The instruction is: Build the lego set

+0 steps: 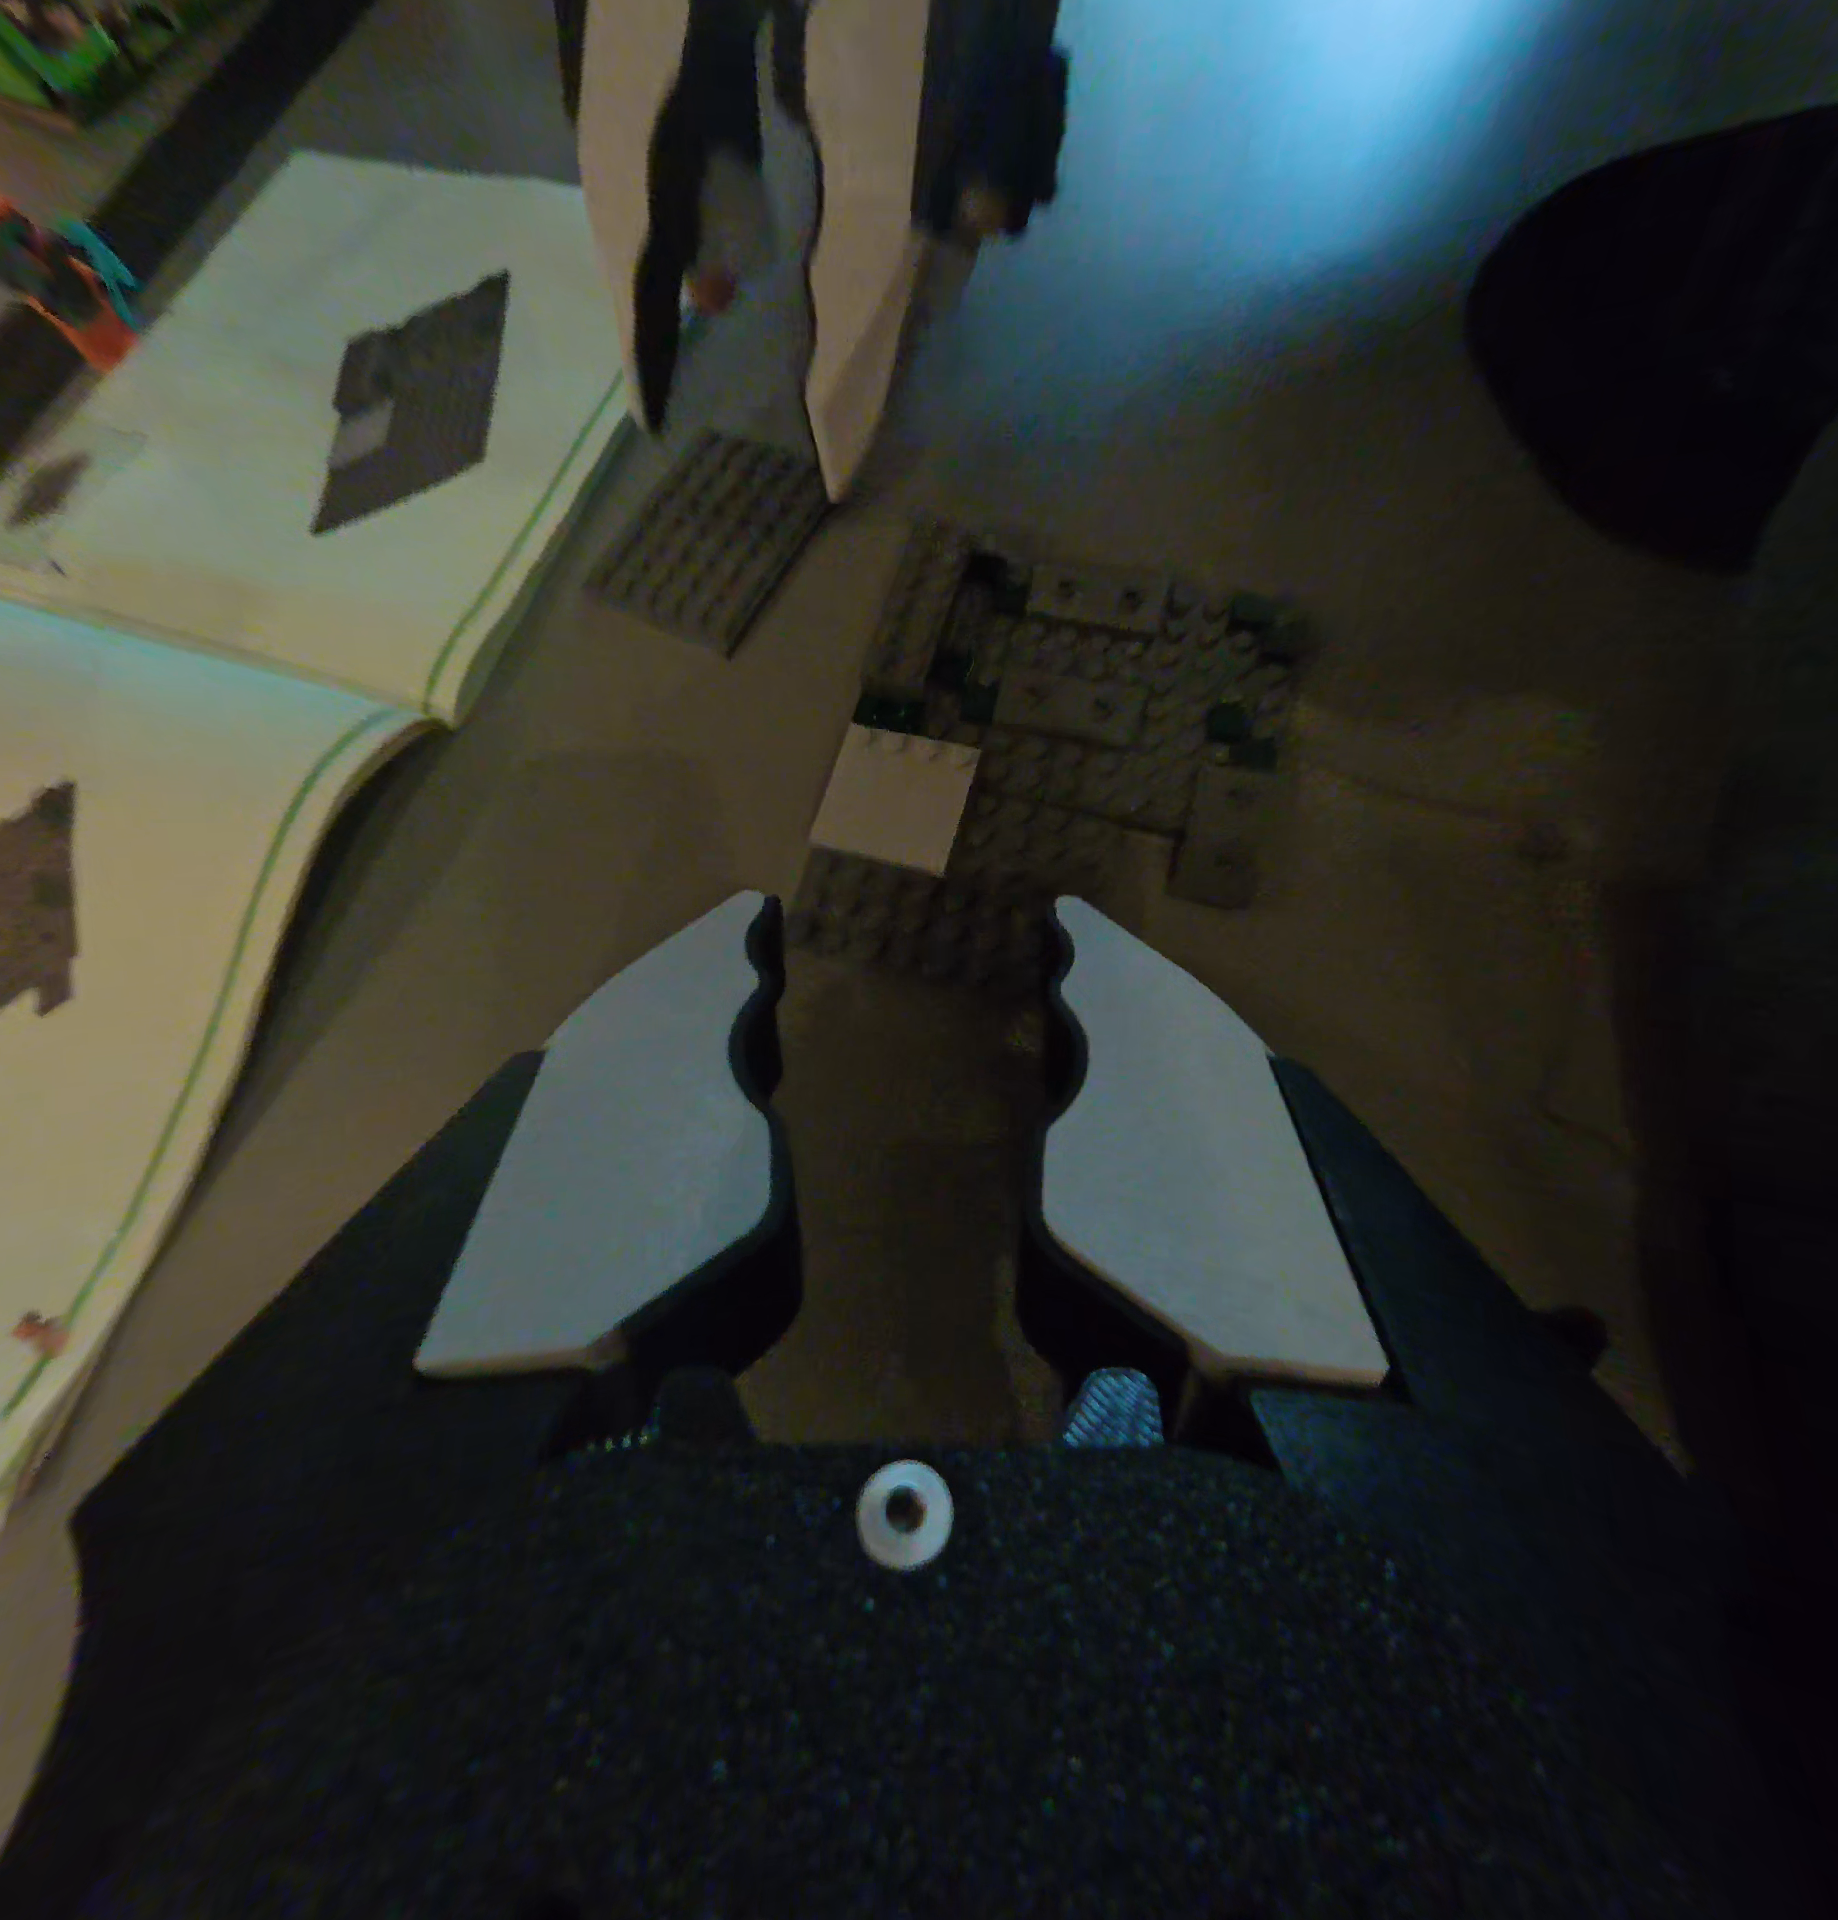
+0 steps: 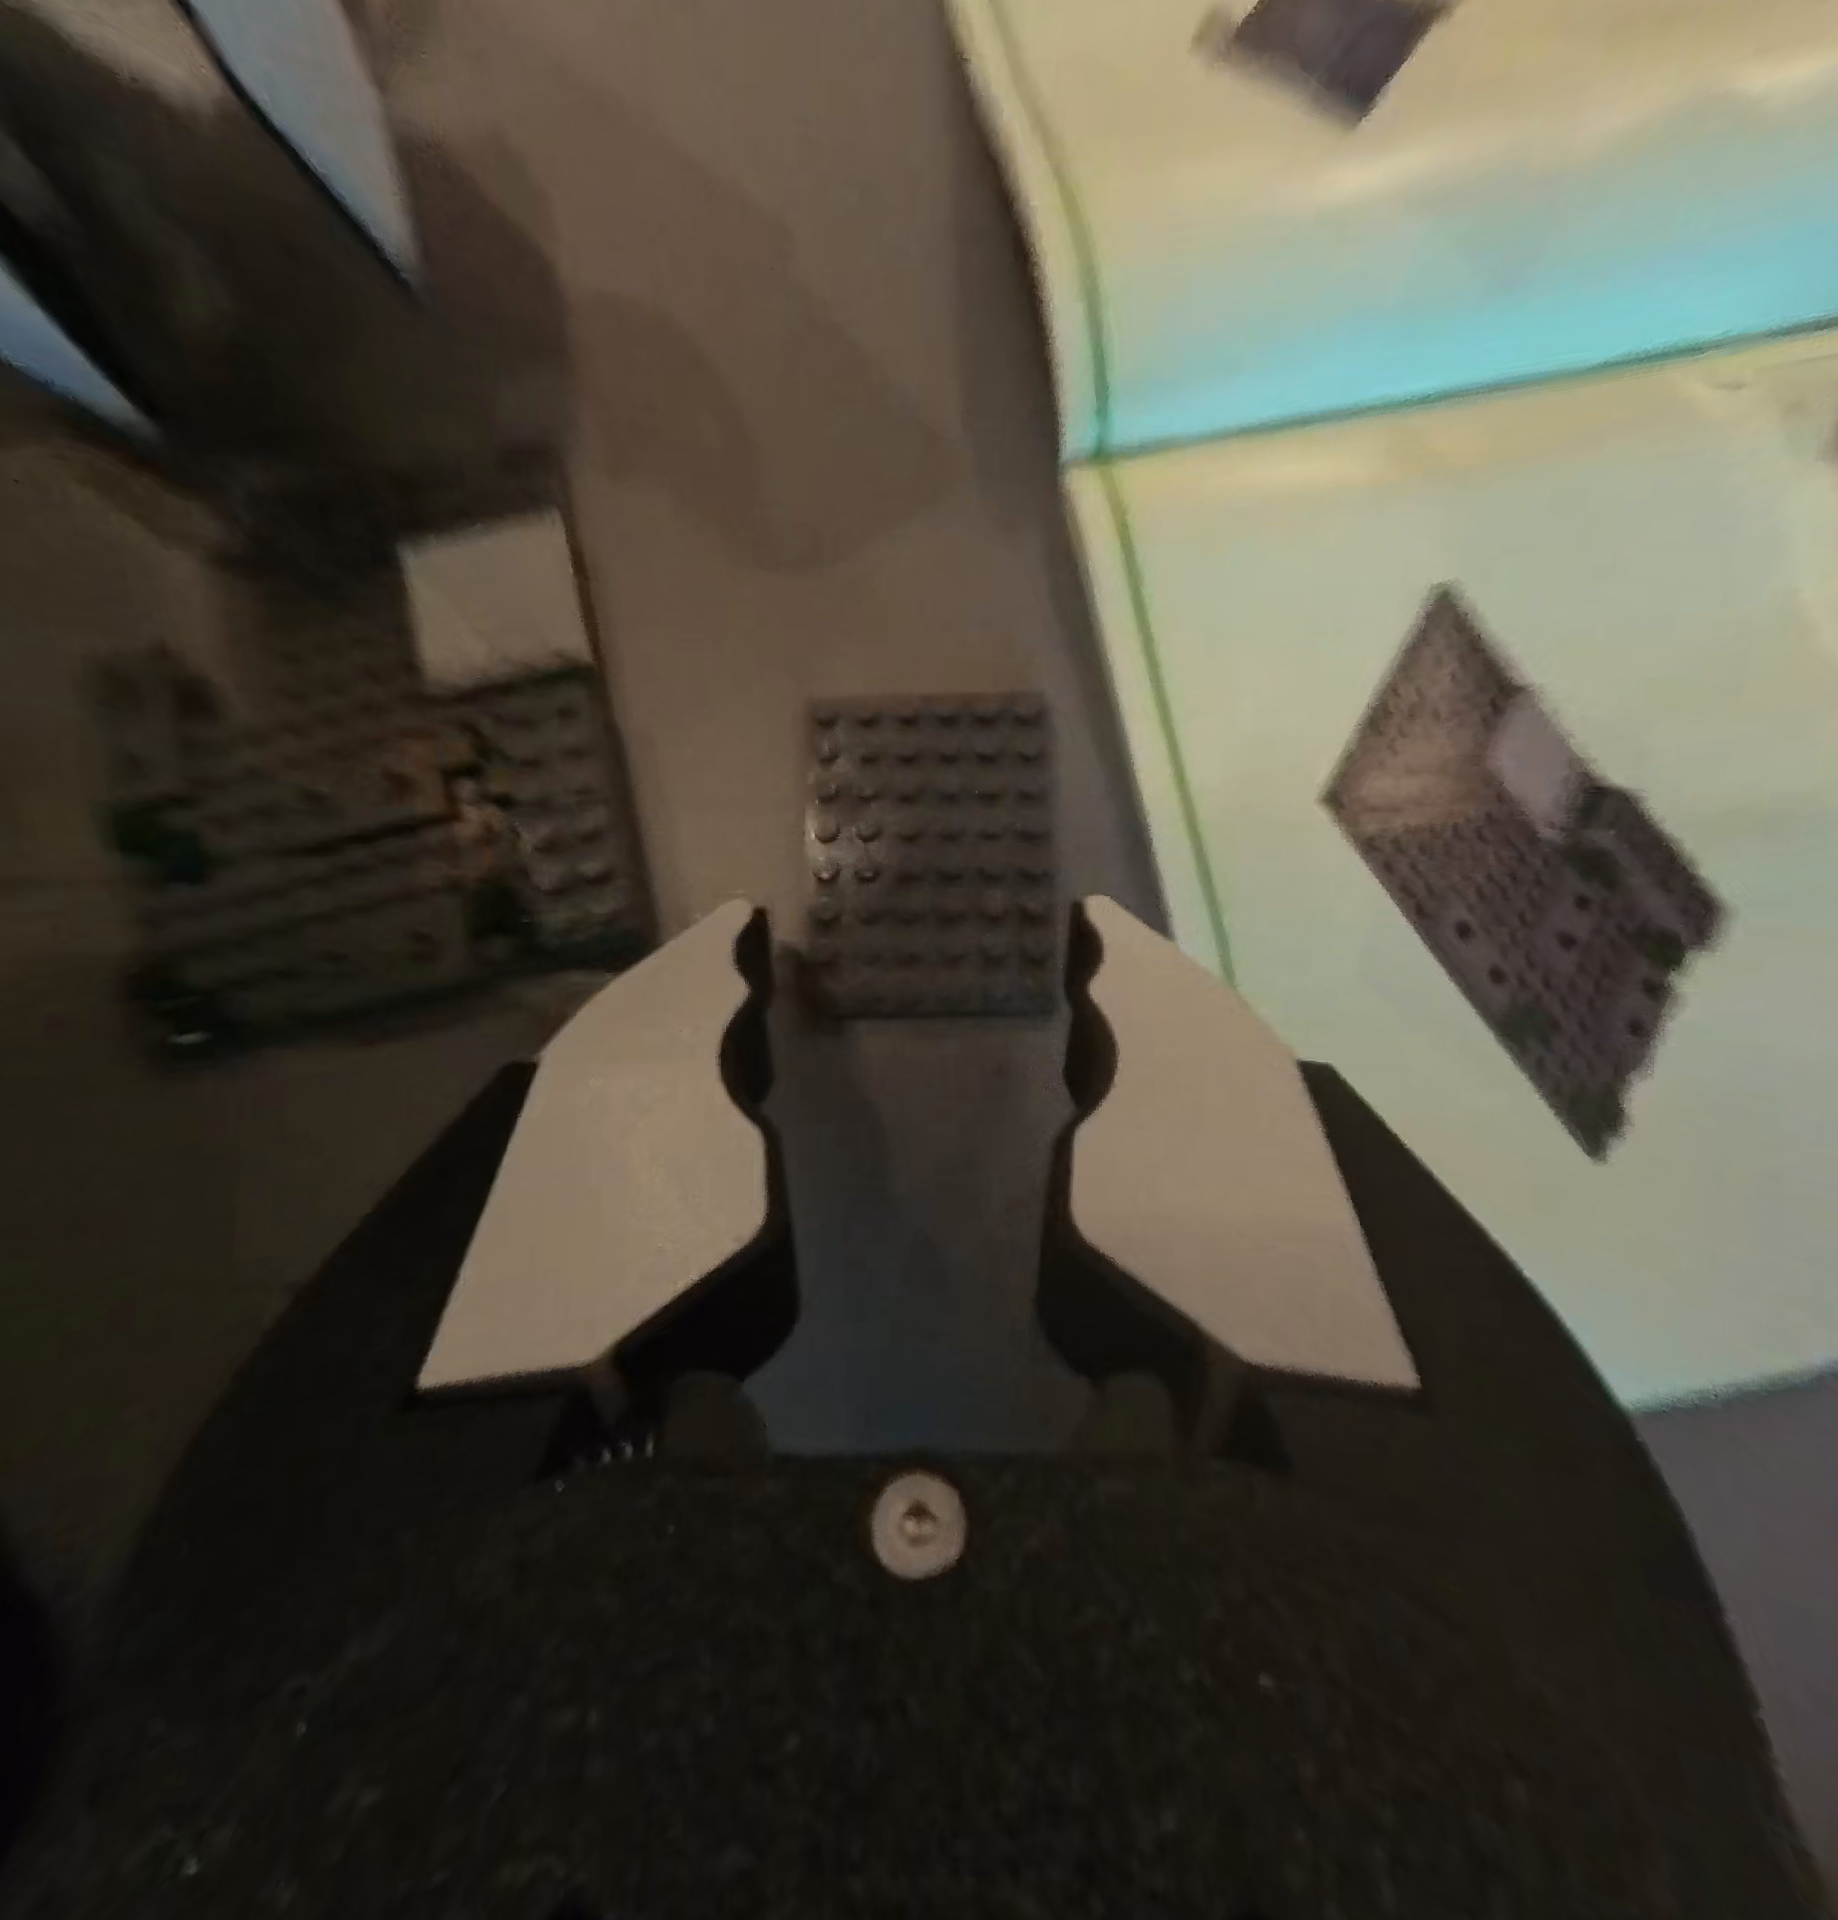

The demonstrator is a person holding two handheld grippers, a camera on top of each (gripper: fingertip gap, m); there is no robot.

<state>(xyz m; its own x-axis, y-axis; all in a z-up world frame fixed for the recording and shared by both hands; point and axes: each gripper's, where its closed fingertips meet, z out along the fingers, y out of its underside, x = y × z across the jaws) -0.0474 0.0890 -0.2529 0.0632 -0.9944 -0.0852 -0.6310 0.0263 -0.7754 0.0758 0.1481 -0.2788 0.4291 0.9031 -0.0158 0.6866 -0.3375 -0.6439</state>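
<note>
Lego build (image 1: 1081, 727): a flat grey assembly of studded plates with a few dark green bits and a pale smooth tile at one corner, lying on the table (image 1: 603, 831); in the left wrist view it sits just ahead of the left gripper's tips, and in the right wrist view it shows blurred at the left (image 2: 375, 831).
Loose plate (image 2: 930, 857): a dark grey studded rectangle, flat on the table, apart from the build and just beside the booklet's edge; seen in the left wrist view at (image 1: 712, 540).
Left gripper (image 1: 915, 925): jaws spread wide, nothing between them; the near edge of the build shows in the gap at the tips, though contact cannot be told.
Right gripper (image 2: 920, 930): jaws spread wide and empty, with the loose plate's near end between the tips; in the left wrist view it comes down from the top (image 1: 749, 416), its tips right at the plate's far edge, and touch cannot be told.
Booklet (image 1: 302, 343): open on the table left of the pieces, pages showing pictures of a grey build; in the right wrist view it fills the right side (image 2: 1466, 727).
Box (image 1: 21, 52): green, at the far left corner, blurred.
Light: dim, with motion blur in the right wrist view.
</note>
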